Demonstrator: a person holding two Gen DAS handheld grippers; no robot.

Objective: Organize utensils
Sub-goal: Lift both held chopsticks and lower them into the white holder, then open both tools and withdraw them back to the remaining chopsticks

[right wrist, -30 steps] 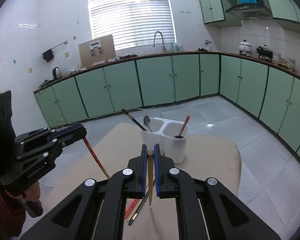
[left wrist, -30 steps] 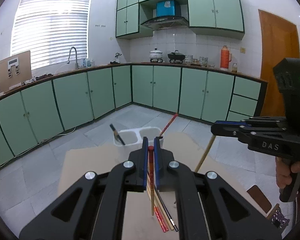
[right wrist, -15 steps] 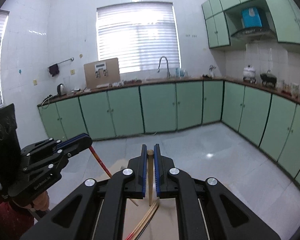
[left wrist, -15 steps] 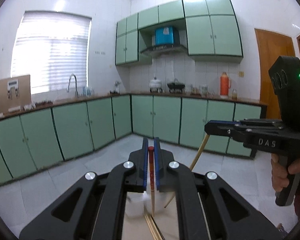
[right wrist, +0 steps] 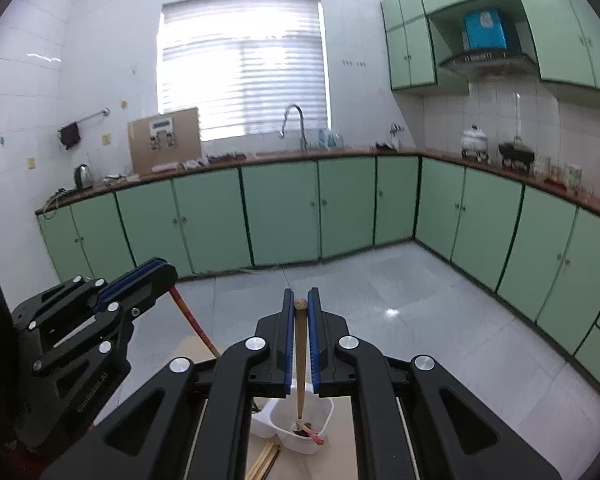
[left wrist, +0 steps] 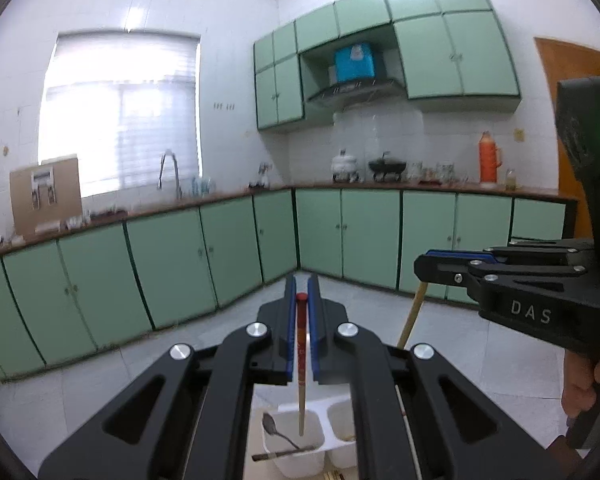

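My left gripper [left wrist: 301, 292] is shut on a red-topped chopstick [left wrist: 301, 360] that hangs down over the left cup of a white two-cup utensil holder [left wrist: 296, 456]. That cup holds a metal spoon [left wrist: 274, 432]. My right gripper [right wrist: 301, 300] is shut on a plain wooden chopstick [right wrist: 300, 360] that hangs over the holder's right cup [right wrist: 300, 428], which holds a red-handled utensil [right wrist: 314, 434]. Each gripper shows in the other's view: the right one [left wrist: 432, 268] and the left one [right wrist: 156, 276].
Loose chopsticks [right wrist: 266, 456] lie on the beige table [right wrist: 332, 460] in front of the holder. Green cabinets [right wrist: 284, 212] and a tiled floor [right wrist: 400, 292] fill the background. A wooden door [left wrist: 568, 128] is at the right.
Both grippers rose and moved forward over the holder with their chopsticks. The holder dropped from mid-frame to the bottom of each view, now seen from above.
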